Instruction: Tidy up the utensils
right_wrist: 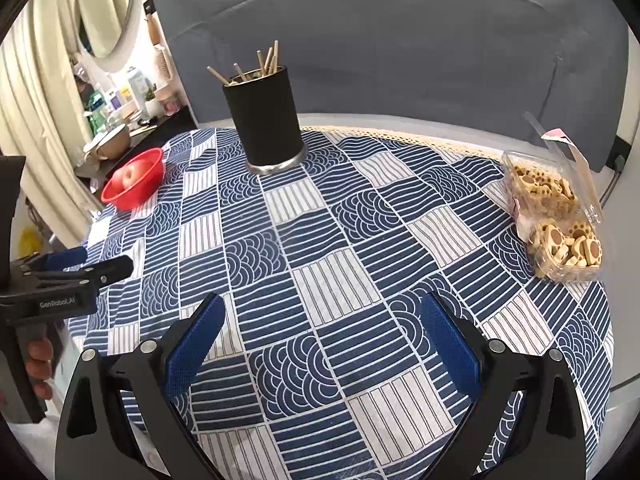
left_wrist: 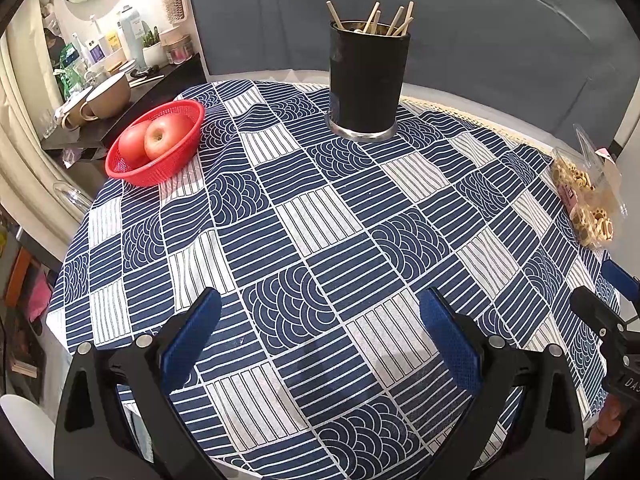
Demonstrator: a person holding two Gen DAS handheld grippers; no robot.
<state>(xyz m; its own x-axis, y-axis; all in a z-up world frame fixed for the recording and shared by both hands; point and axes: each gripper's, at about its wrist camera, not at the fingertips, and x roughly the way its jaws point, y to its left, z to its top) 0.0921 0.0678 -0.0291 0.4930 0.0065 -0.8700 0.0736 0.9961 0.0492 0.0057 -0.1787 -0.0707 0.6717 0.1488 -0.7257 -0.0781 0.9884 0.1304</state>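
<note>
A black cylindrical holder [left_wrist: 366,84] with a metal base stands at the far side of the round table; several wooden chopsticks [left_wrist: 378,20] stick up out of it. It also shows in the right wrist view [right_wrist: 266,122], with its chopsticks [right_wrist: 264,64]. My left gripper [left_wrist: 320,312] is open and empty above the near part of the blue patterned tablecloth [left_wrist: 320,220]. My right gripper [right_wrist: 320,316] is open and empty too, to the right of the left one. The left gripper shows from the side in the right wrist view [right_wrist: 88,266].
A red basket [left_wrist: 158,142] with apples sits at the table's left edge. A clear plastic box of paw-shaped biscuits [right_wrist: 554,216] sits at the right edge. A grey sofa back [right_wrist: 380,60] stands behind the table. A cluttered dark shelf [left_wrist: 120,96] is at the far left.
</note>
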